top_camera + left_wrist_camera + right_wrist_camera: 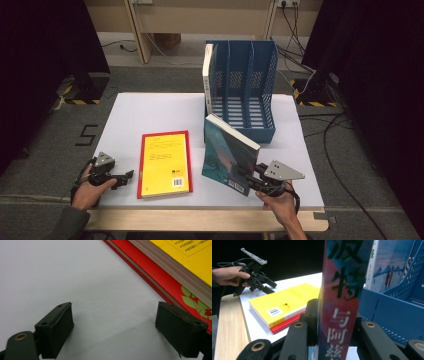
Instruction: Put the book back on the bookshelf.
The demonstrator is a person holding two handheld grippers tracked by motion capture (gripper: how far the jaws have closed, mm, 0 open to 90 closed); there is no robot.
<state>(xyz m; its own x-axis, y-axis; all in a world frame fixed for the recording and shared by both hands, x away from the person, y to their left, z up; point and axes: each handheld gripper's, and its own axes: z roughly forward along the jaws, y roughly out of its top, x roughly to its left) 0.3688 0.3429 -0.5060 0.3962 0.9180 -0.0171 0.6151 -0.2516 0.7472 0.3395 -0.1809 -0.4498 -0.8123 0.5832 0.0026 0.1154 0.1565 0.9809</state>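
A teal book (227, 152) stands tilted on its edge near the table's front right. My right gripper (246, 176) is shut on its lower corner. In the right gripper view the jaws press both sides of the book's spine (339, 302). A yellow book (164, 162) lies flat on a red one (162, 275) at the front middle. My left gripper (129, 176) rests just left of that stack, open. Its jaws (116, 315) stand wide over bare table, and the right pad (180, 330) sits close to the red book's edge.
A blue three-slot file rack (265, 75) stands at the back right of the white table (150, 112). A white-spined book (206, 75) stands upright in its left slot. A wooden strip (229, 325) runs along the front edge. Cables lie on the floor to the right.
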